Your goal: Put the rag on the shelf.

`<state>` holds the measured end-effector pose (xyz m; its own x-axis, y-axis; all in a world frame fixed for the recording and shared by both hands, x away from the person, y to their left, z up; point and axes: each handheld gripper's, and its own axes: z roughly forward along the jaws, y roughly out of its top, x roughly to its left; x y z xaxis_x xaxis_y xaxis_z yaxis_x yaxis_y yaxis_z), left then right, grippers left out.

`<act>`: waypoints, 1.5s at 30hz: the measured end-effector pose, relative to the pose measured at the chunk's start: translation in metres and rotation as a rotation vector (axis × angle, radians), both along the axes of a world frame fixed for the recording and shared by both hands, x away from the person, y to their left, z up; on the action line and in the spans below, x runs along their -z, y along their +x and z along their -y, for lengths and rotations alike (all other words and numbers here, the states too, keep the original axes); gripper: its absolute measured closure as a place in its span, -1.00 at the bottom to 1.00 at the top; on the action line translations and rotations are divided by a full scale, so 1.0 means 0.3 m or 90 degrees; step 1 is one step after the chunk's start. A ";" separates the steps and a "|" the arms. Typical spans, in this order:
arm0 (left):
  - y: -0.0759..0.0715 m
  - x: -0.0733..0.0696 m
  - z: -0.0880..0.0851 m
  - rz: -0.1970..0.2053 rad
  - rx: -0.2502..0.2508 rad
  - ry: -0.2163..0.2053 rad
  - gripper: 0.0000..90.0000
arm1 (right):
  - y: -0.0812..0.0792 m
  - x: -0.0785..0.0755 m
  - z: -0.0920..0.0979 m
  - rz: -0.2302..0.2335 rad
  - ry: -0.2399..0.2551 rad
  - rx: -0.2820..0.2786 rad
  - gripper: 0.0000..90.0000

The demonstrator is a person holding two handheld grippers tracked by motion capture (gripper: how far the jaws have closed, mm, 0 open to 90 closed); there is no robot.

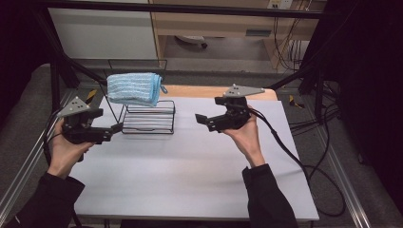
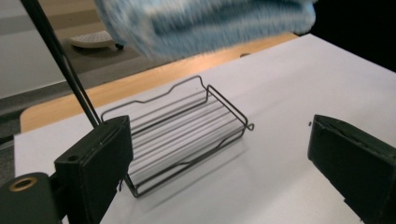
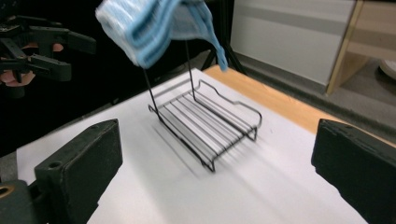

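**Both grippers empty, towel resting on top of the wire rack**

The left gripper's fingers (image 2: 93, 172) stand wide apart with nothing between them; in the left gripper view the white bench (image 2: 289, 84) and the lower tray of the black wire rack (image 2: 180, 133) show through the gap. The right gripper's fingers (image 3: 81, 168) are likewise spread wide and hold nothing, with the rack's tray (image 3: 210, 126) seen between them.

From above, the left gripper (image 1: 111, 130) is held in the person's left hand (image 1: 64, 152) near the left edge of the bench, its fingers pointing toward the rack (image 1: 147, 118) and just beside its lower tray, though I cannot tell whether they touch it. The right gripper (image 1: 202, 119) sits in the right hand (image 1: 247, 135) over the middle of the bench (image 1: 190, 175), to the right of the rack and apart from it, fingers pointing left.

A folded light-blue towel (image 1: 134, 88) with pale stripes lies on the rack's raised upper part, above the tray and clear of both grippers. A small loop hangs from its right end. The rack stands at the far left part of the bench.

Black cables (image 1: 304, 166) trail from the right gripper off the bench's right side. Dark sleeves (image 1: 266, 199) cover both forearms.
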<state>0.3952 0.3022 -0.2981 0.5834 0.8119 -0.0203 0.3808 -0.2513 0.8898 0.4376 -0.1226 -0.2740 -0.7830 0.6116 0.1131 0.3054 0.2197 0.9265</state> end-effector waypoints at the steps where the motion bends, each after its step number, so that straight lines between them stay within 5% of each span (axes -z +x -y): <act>1: -0.004 0.016 0.006 -0.003 0.002 -0.002 -0.85 | -0.005 0.013 0.019 -0.003 -0.002 0.002 -0.96; 23: -0.055 0.416 0.098 -0.090 0.047 0.011 -0.83 | -0.136 0.384 0.369 -0.083 -0.027 0.058 -0.99; 36: -0.067 0.479 0.096 -0.098 0.070 0.024 -0.82 | -0.203 0.556 0.510 -0.123 -0.027 0.090 -1.00; 45: -0.076 0.493 0.088 -0.093 0.078 0.028 -0.82 | -0.238 0.583 0.531 -0.135 -0.062 0.084 -1.00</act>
